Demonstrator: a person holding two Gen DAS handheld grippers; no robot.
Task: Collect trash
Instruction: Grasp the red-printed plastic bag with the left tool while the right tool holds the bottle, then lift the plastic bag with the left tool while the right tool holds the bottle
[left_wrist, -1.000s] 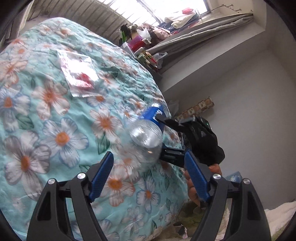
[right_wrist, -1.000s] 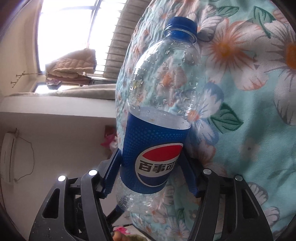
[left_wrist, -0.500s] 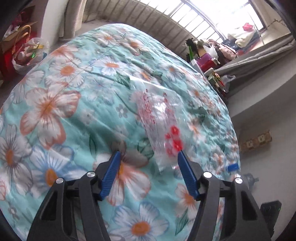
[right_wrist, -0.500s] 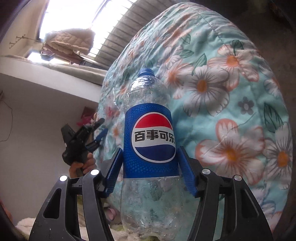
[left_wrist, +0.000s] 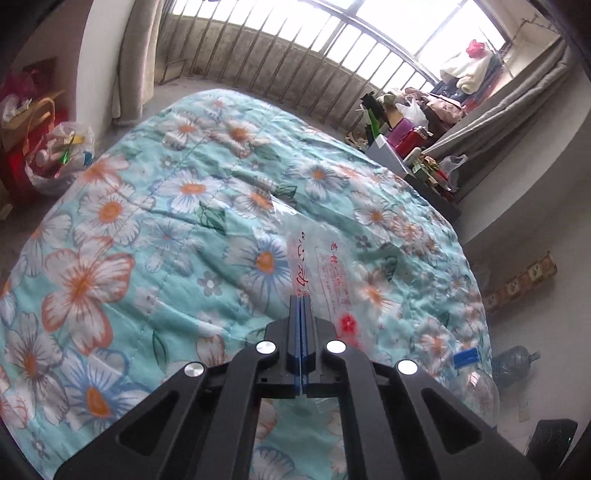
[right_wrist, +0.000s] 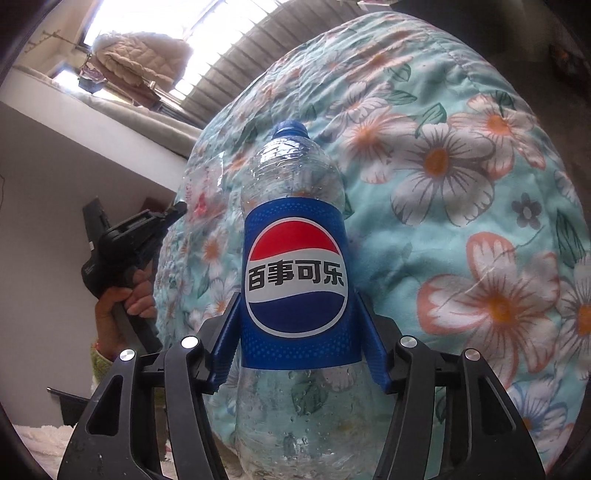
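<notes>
A clear plastic bag (left_wrist: 325, 266) with red print lies on the floral quilt (left_wrist: 147, 221) of the bed. My left gripper (left_wrist: 302, 301) is shut on the bag's near edge, fingers pressed together. It also shows in the right wrist view (right_wrist: 177, 210), pinching the bag (right_wrist: 201, 188). My right gripper (right_wrist: 301, 328) is shut on an empty Pepsi bottle (right_wrist: 295, 280) with a blue label and blue cap, held upright beside the bed. The bottle's cap (left_wrist: 466, 357) and body show at the bed's right edge in the left wrist view.
Bags of clutter (left_wrist: 59, 155) stand on the floor left of the bed. A cluttered shelf (left_wrist: 413, 147) lies beyond the bed under the window. A large water jug (left_wrist: 513, 363) sits on the floor at the right, by a wall.
My left gripper moved over to the clear bag and shut on its edge; it was open before. My right gripper lifted the bottle back from the bed.
</notes>
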